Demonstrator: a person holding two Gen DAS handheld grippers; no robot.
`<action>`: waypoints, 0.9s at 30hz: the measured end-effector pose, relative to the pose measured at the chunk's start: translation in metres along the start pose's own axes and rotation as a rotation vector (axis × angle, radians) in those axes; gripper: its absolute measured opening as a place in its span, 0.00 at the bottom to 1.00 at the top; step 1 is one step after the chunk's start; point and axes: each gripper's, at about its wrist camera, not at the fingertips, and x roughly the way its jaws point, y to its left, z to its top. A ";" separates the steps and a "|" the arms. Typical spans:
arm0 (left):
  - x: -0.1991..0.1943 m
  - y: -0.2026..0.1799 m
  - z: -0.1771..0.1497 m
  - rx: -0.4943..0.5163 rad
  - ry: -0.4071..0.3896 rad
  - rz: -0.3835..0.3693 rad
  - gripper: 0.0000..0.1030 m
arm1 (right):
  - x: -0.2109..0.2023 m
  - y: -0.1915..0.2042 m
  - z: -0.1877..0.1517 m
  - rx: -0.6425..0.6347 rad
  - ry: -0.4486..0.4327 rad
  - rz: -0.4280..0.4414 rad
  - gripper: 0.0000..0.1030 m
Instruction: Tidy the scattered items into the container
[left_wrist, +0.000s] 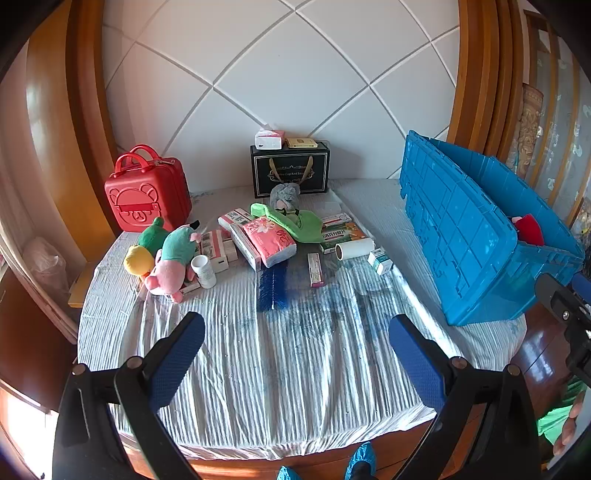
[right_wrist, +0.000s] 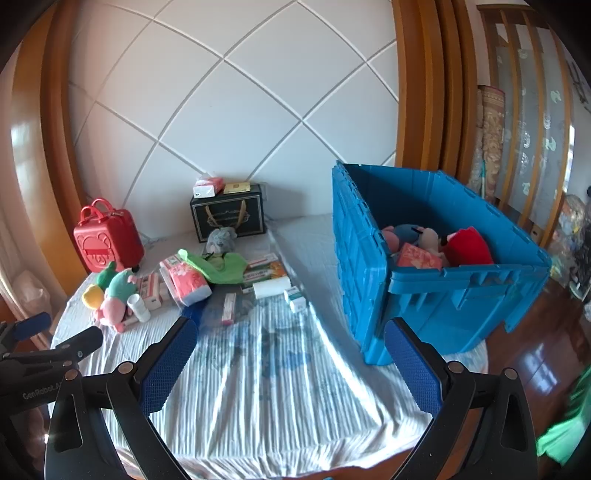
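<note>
Both grippers hang over the near edge of the bed, spread as wide as they go and empty: the left gripper (left_wrist: 295, 354) and the right gripper (right_wrist: 290, 360) have only the striped white bedsheet (left_wrist: 280, 376) between their blue-padded fingers. The scattered items lie well ahead of them, toward the quilted headboard: a pink floral tissue pack (left_wrist: 271, 238), a green cloth (left_wrist: 295, 221), a blue bristle brush (left_wrist: 272, 288), a slim pink box (left_wrist: 315, 269), a white paper roll (left_wrist: 354, 248), a white bottle (left_wrist: 204, 271) and a cluster of plush toys (left_wrist: 166, 254). The large blue plastic crate (right_wrist: 436, 258) stands on the bed ahead and to the right of both grippers, just beyond the right gripper's right finger. It already holds a red plush (right_wrist: 467, 247), a pink box and other soft toys, partly hidden by its walls. In the left wrist view the crate interior is mostly concealed. Printing on the small medicine boxes (left_wrist: 338, 230) is too small to read.
</note>
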 end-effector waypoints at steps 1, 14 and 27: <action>0.000 0.000 0.000 0.000 0.001 -0.002 0.98 | 0.000 0.000 0.000 0.000 0.000 0.001 1.00; 0.001 0.005 0.001 0.001 0.002 -0.001 0.98 | 0.001 0.002 -0.001 0.002 0.003 0.001 1.00; 0.002 0.009 -0.001 0.008 -0.001 -0.011 0.98 | 0.001 0.008 -0.002 -0.005 0.006 -0.002 1.00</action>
